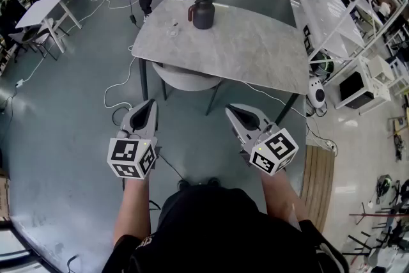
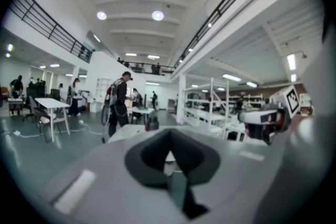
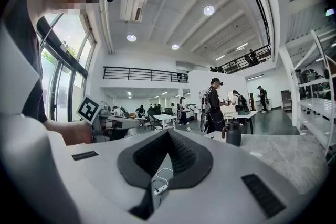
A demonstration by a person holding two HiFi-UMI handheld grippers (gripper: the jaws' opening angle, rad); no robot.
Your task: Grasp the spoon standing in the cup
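Standing back from the table (image 1: 255, 54), you held both grippers out before you, well short of its near edge. Your left gripper (image 1: 151, 103) had its jaws together on nothing. Your right gripper (image 1: 229, 109) looked the same, tips meeting and empty. The cup (image 1: 203, 13), dark and handled, stood near the table's far edge, well apart from both grippers. The spoon in it was too small to make out. Nothing of the task looked done: the approach, opening the jaws and the grasp were all left.
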